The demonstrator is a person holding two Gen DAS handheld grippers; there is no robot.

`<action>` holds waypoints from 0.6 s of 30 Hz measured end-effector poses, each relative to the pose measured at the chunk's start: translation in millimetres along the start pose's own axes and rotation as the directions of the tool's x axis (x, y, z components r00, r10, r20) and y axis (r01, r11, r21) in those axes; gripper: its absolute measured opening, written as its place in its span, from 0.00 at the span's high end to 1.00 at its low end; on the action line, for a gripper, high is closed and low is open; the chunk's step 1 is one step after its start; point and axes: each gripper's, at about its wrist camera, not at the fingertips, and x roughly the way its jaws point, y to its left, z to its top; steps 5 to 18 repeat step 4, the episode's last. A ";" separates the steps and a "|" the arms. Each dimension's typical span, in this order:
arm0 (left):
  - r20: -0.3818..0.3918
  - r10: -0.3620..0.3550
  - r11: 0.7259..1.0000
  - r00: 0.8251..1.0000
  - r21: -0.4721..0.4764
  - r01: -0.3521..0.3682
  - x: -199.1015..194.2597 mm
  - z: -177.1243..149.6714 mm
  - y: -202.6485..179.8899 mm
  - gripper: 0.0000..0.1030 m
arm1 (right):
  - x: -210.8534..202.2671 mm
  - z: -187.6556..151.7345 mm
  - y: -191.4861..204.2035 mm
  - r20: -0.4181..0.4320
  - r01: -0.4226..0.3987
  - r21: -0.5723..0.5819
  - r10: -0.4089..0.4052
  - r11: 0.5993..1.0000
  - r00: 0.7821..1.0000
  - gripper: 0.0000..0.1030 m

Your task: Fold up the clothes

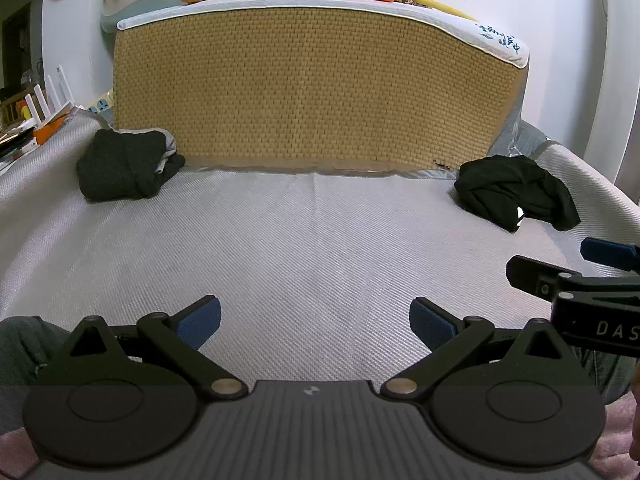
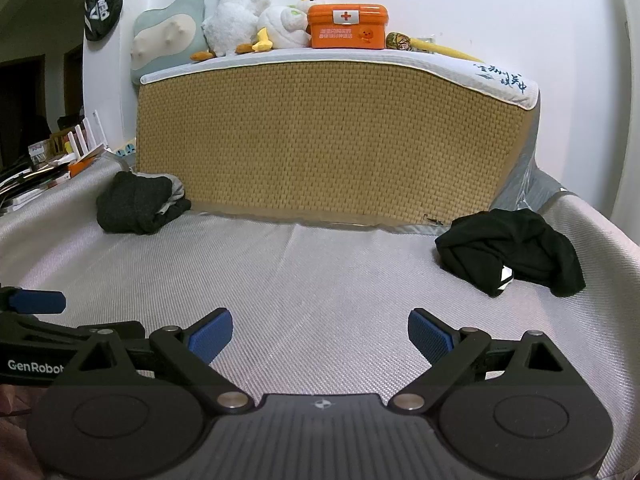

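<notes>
While both tools hang low over the near edge of the grey bed (image 1: 304, 240), I see my left gripper (image 1: 315, 322) with its blue pads (image 1: 199, 322) spread wide and nothing between them. My right gripper (image 2: 320, 336) is spread just as wide and also empty; in the left view its fingers poke in at the right edge (image 1: 568, 280), so the two sit side by side, close but apart.

Two bundles of clothes lie at the far edge of the bed. At the far left corner sits a dark bundle (image 2: 138, 202) with a strip of grey cloth showing in it, touching the foot of the woven mat (image 2: 328, 140) that stands upright along the far edge. At the far right corner lies a crumpled black garment (image 2: 512, 250) with a small white tag; whether it touches the mat I cannot tell. Both are well apart from my grippers.

On the ledge above the mat stand an orange box (image 2: 347, 26) and plush toys (image 2: 240, 20).
</notes>
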 end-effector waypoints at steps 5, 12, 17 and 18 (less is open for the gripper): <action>0.001 0.001 1.000 1.000 0.000 -0.001 -0.1 -0.4 -0.3 0.00 | -0.1 -0.4 0.5 0.000 0.000 -0.002 0.000 1.000 1.000 0.07; 0.001 0.001 1.000 1.000 0.000 -0.001 -0.1 -0.4 -0.3 0.00 | -0.1 -0.4 0.5 0.000 0.000 -0.002 0.000 1.000 1.000 0.07; 0.001 0.001 1.000 1.000 0.000 -0.001 -0.1 -0.4 -0.3 0.00 | -0.1 -0.4 0.5 0.000 0.000 -0.002 0.000 1.000 1.000 0.07; 0.001 0.001 1.000 1.000 0.000 -0.001 -0.1 -0.4 -0.3 0.00 | -0.1 -0.4 0.5 0.000 0.000 -0.002 0.000 1.000 1.000 0.07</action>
